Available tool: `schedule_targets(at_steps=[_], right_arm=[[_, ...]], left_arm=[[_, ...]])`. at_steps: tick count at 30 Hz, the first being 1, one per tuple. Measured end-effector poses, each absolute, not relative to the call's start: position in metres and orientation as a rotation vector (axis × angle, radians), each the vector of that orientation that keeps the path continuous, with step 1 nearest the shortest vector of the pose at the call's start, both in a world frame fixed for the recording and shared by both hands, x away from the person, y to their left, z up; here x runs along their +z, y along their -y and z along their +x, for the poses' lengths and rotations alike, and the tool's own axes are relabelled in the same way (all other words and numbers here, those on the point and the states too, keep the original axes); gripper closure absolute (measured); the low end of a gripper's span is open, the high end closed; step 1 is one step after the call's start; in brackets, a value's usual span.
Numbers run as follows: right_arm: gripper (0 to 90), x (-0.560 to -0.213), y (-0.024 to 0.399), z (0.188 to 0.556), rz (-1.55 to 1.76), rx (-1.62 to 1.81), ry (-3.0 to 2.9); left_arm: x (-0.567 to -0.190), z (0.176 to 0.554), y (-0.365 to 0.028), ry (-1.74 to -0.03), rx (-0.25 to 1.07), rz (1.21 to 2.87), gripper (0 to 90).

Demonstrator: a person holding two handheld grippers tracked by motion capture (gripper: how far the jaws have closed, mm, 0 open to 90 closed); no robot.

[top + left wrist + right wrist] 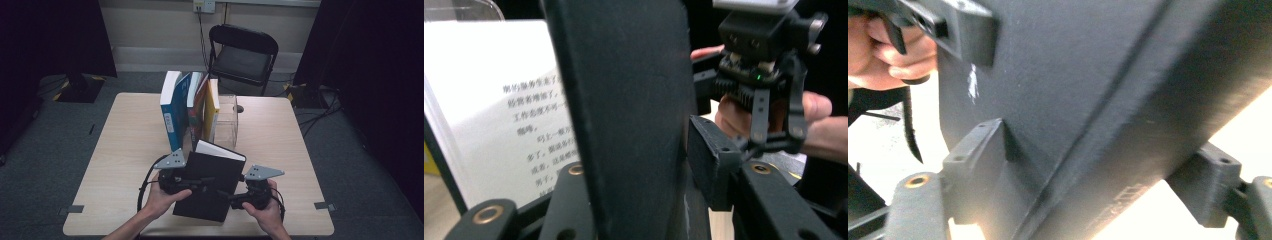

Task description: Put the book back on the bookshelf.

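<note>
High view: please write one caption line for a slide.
Two hand-held grippers lift a black book before upright books.

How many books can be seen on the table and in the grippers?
4, perhaps more hidden between them. Three stand upright at the table's middle: a blue book, a red-orange book and a yellow book. The black book is held in front, between both grippers.

Black book (210, 187), white pages; blue book (173, 112); yellow book (212, 107).

Black hardcover book (207, 187) at worktop (125, 150) front edge, between left tool (192, 183) and right tool (231, 199). Behind it, row of upright books (187, 110); clear plastic box (227, 120) right of row.
</note>
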State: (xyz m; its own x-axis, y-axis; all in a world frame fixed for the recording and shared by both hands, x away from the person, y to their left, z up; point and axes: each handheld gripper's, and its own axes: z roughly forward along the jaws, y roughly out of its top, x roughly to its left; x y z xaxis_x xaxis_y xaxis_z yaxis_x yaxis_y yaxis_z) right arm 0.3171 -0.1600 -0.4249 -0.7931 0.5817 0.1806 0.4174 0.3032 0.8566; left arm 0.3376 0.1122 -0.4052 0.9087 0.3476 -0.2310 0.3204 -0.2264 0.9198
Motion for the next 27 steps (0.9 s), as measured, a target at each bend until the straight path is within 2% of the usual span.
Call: schedule_targets(at_steps=[5,12,16,24,27], right_arm=[[33.2,-0.420,0.159,0.308,0.877,1.540,-2.390],[37.2,-0.422,0.163,0.314,0.848,1.619,-2.470],[36.0,-0.428,0.161,0.320,0.856,1.622,-2.511],[32.3,-0.433,0.159,0.327,0.898,1.614,-2.530],[32.8,-0.430,0.154,0.320,0.911,1.552,-2.480]], left_arm=[[-0.409,0.328,-0.124,-0.508,0.029,1.849,54.3],[-0.412,0.324,-0.126,-0.495,0.045,1.853,53.8],[-0.413,0.329,-0.123,-0.519,0.038,1.844,51.3],[-0.414,0.334,-0.121,-0.528,0.029,1.840,53.5],[-0.416,0.340,-0.122,-0.565,-0.011,1.822,50.0]])
